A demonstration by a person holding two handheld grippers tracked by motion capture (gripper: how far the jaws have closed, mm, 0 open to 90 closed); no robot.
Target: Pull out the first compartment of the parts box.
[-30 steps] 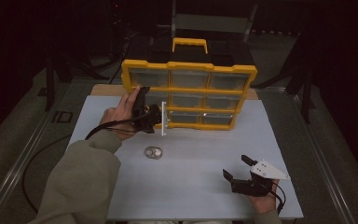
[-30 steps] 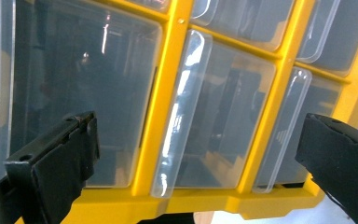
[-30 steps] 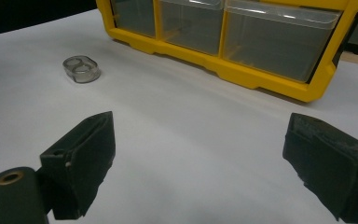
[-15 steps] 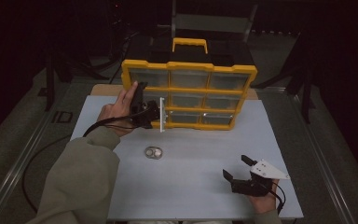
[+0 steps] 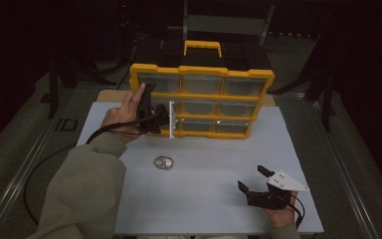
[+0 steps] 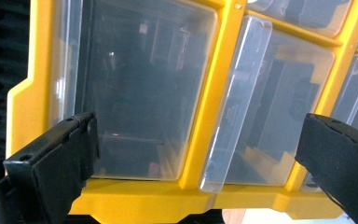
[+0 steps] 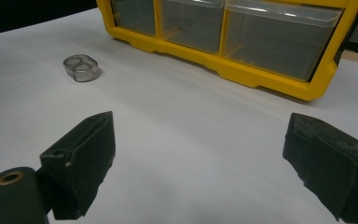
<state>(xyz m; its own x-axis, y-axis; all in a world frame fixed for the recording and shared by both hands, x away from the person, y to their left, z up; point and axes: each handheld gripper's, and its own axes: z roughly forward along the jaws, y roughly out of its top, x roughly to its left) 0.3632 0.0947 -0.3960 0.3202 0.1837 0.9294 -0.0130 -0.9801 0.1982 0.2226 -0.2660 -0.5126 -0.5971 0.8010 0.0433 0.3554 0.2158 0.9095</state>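
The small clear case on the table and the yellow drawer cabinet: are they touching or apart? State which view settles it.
Apart. In the high view, bare white table lies between the small clear case and the yellow drawer cabinet.

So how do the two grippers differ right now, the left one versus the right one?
The left gripper is raised at the yellow drawer organizer, by its lower-left drawers, while the right gripper sits low over the white table at the near right, away from the organizer. The left one's fingers face clear drawer fronts up close; the right one's fingers face bare table. Both are open and hold nothing.
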